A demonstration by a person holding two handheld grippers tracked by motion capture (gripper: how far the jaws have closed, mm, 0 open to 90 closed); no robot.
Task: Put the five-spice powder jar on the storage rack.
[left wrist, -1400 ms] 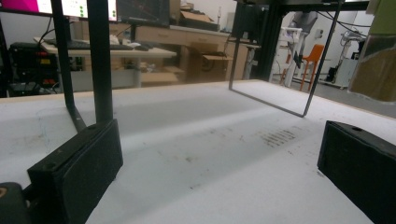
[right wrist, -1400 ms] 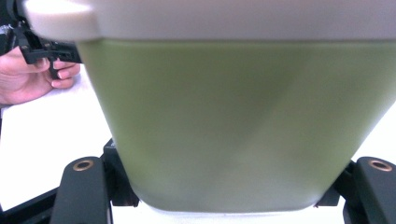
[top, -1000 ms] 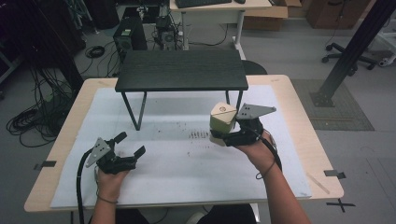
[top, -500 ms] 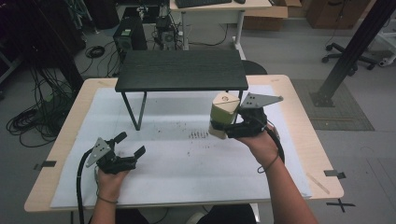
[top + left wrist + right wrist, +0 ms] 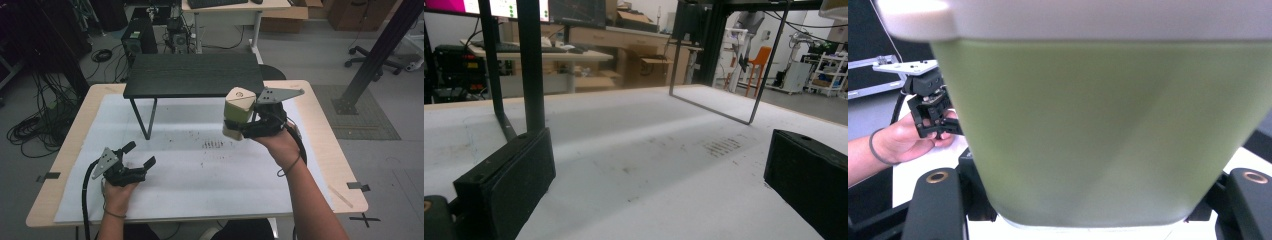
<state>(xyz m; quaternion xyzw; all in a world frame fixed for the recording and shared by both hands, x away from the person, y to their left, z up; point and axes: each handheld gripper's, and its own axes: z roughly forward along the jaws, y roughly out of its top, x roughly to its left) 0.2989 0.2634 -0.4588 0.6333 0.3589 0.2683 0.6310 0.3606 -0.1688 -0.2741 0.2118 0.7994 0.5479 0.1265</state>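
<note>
A pale green container [image 5: 239, 107] with a cream lid and base hangs above the table, held on its sides by my right gripper [image 5: 236, 126], which is shut on it. In the right gripper view the container [image 5: 1098, 125] looms close between the jaws of that gripper [image 5: 1093, 200]. It is at about the height of the black shelf top [image 5: 192, 75], just off its right front corner. My left gripper [image 5: 140, 154] rests on the white mat near the front left, open with nothing between its jaws [image 5: 659, 185]. The left gripper [image 5: 930, 107] also shows far off in the right gripper view.
The black shelf stands on thin metal legs [image 5: 150, 117] at the back of the wooden table [image 5: 320, 150]. A white mat [image 5: 200, 170] covers most of the tabletop, with dark marks [image 5: 215, 144] at its middle. Desks, cables and chairs lie beyond.
My right gripper has risen with the container, from just above the mat to about shelf height. The left gripper has stayed put.
</note>
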